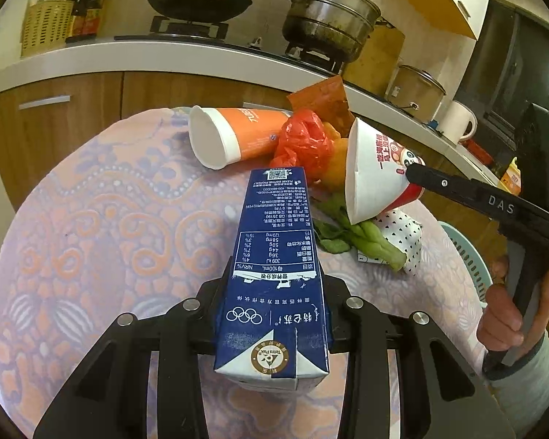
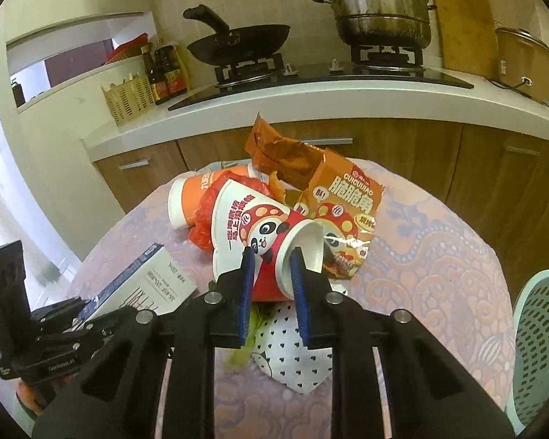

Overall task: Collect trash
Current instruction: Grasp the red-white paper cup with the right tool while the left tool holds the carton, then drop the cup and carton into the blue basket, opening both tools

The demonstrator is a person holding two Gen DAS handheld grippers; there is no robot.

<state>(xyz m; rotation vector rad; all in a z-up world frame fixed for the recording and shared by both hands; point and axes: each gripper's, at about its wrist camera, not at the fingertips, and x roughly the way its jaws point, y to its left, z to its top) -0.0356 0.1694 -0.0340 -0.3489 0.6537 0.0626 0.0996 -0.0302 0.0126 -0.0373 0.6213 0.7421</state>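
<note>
My left gripper is shut on a dark blue milk carton and holds it over the patterned table; the carton also shows in the right wrist view. My right gripper is shut on the base of a red and white panda paper cup, lifted above the trash pile; the cup also shows in the left wrist view. An orange paper cup lies on its side behind. A red plastic bag, an orange snack bag, green vegetable scraps and a dotted white wrapper lie on the table.
The round table has a purple and orange cloth. A pale green plastic basket stands at its right side. Behind is a kitchen counter with a wok, a steel steamer pot and a yellow basket.
</note>
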